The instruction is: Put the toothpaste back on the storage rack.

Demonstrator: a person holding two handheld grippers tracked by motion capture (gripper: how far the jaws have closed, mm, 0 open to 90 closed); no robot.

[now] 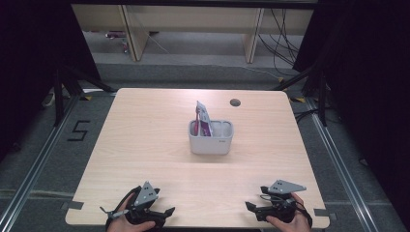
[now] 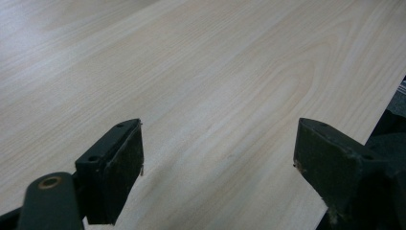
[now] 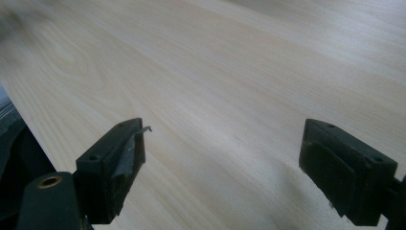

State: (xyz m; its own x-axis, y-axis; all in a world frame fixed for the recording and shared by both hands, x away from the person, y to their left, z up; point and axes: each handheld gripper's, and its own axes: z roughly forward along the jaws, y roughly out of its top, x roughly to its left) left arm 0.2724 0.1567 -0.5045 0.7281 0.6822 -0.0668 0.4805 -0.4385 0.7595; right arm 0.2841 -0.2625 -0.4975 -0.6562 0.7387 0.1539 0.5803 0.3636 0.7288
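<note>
Grey caddy (image 1: 211, 137) sits mid-worktop, slightly toward the far edge, a pink-and-white packet (image 1: 203, 118) standing upright in its left compartment and poking above the rim. Left hand-held gripper (image 1: 155, 214) rests near the near-left corner, right hand-held gripper (image 1: 257, 209) near the near-right corner, both jaws wide, empty, well apart from the caddy. Risk: the packet looks thin, a one-sided pinch could bend it or tip the light caddy on the bare worktop (image 1: 145, 140)

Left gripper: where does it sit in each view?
High view: left gripper at the bottom left, on the table's near edge.
Left gripper view: its own jaws rise from the bottom, wide apart.
Right gripper view: I can't place it.
Shared landmark: the pale wood tabletop.
</note>
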